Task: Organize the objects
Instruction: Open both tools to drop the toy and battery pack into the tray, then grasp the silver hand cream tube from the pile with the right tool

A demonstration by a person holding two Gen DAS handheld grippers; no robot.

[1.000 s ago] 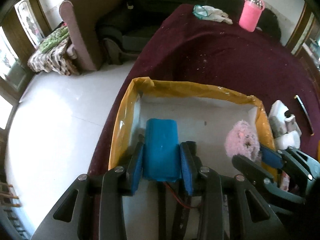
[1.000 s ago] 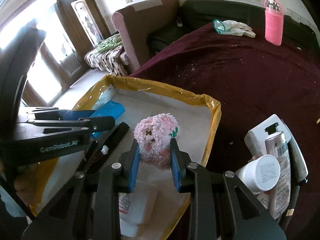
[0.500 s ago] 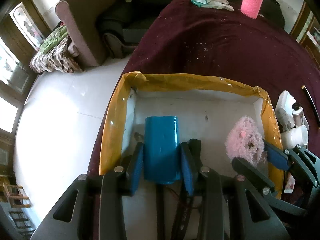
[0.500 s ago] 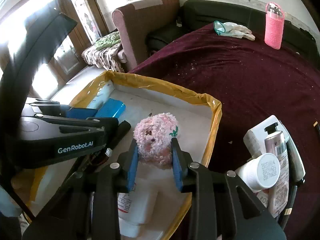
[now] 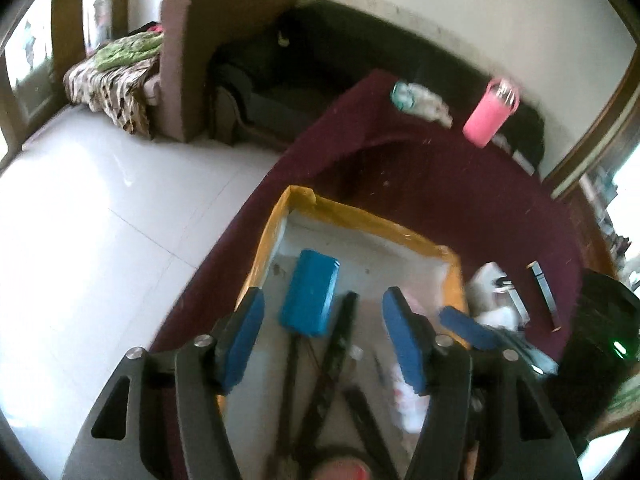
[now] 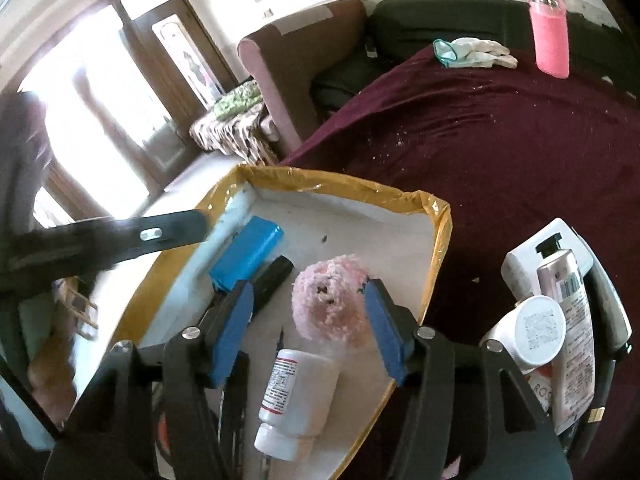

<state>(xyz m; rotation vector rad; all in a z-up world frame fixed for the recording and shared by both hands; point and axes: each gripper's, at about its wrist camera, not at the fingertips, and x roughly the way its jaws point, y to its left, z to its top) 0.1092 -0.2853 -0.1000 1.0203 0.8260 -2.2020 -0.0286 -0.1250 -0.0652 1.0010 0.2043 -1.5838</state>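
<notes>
Left wrist view: left gripper (image 5: 323, 338) hanging above the box (image 5: 269, 236), fingers (image 5: 244, 336) spread wide and holding nothing. Blue pack (image 5: 309, 296) lying flat on the white floor of the box, between the finger lines but clear of both pads. Black stick (image 5: 340, 344) just beside the pack, to its right. Box resting on the maroon bench (image 5: 460, 184), near its edge. Pink bottle (image 5: 490, 114) upright at the far end, well apart. Picture blurred.

Right wrist view: right gripper (image 6: 310, 326) over the same box (image 6: 434, 256), fingers (image 6: 386, 330) spread. Pink fluffy toy (image 6: 330, 302) sitting in the box between the pads, no firm pinch visible. White pill bottle (image 6: 294, 392) lying on its side just below the toy. Blue pack (image 6: 246, 254) at the left wall. Tubes and jars (image 6: 560, 312) crowded outside the box, on the right.
</notes>
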